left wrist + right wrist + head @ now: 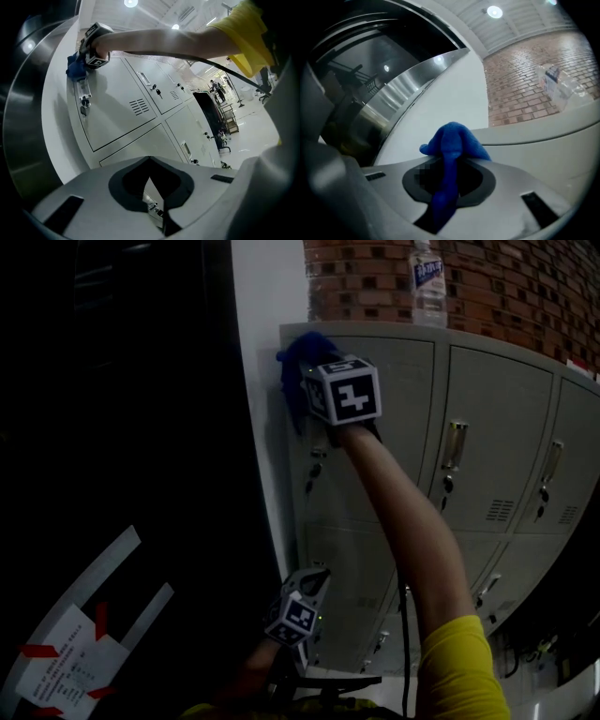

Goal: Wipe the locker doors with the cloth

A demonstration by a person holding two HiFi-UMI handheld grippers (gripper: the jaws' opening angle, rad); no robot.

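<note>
A bank of grey locker doors (487, 427) fills the right of the head view. My right gripper (314, 371) is shut on a blue cloth (298, 357) and holds it against the top left corner of the upper-left door (398, 409). The cloth (452, 140) bunches out past the jaws of the right gripper (449, 173). My left gripper (314, 576) hangs low beside a lower door, apart from the cloth. In its own view the left gripper (150, 176) is shut on nothing, and the cloth (74, 68) shows far up the door (117, 103).
A clear water bottle (428, 282) stands on the locker top before a brick wall (525, 287). A white pillar (267, 381) borders the lockers on the left, with dark glass beyond. Keys hang from the door locks (310, 480). A paper with red tape (70, 662) lies at lower left.
</note>
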